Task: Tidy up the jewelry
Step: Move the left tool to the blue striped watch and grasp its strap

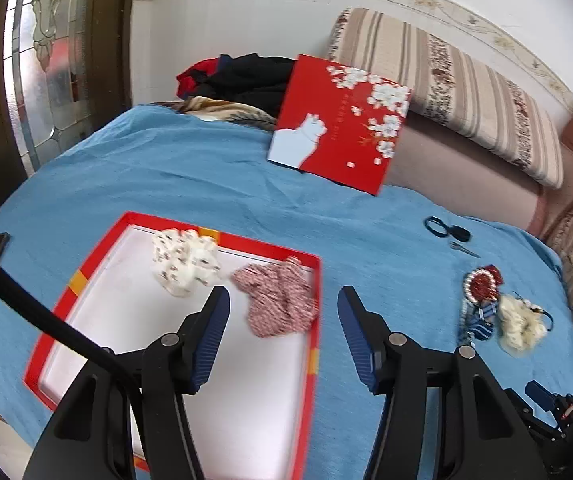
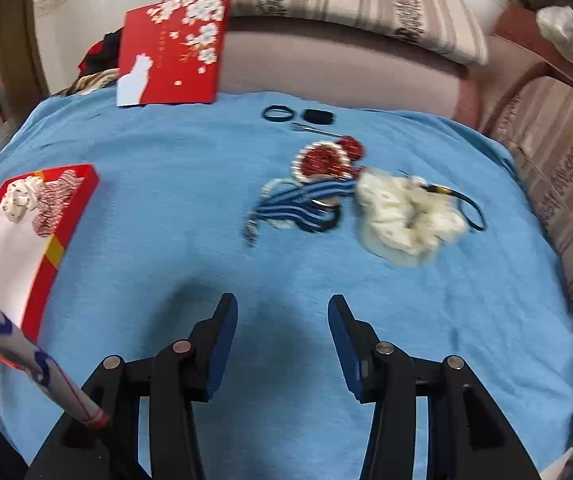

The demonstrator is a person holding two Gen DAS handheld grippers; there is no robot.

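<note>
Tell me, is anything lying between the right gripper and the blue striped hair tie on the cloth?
Nothing visible does. The right gripper is open and empty, and only bare blue cloth lies between it and the blue striped hair tie.

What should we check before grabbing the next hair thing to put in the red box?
1. Right gripper jaws open with nothing between: ok.
2. Left gripper jaws open with nothing between: ok.
3. Red box has free room beside the two scrunchies: ok.
4. Cream scrunchie in plain sight on the blue cloth: ok.
5. Striped bow free of the things around it: not ok, it overlaps the red piece.
6. Black cord by the cream scrunchie is separate: cannot tell.
</note>
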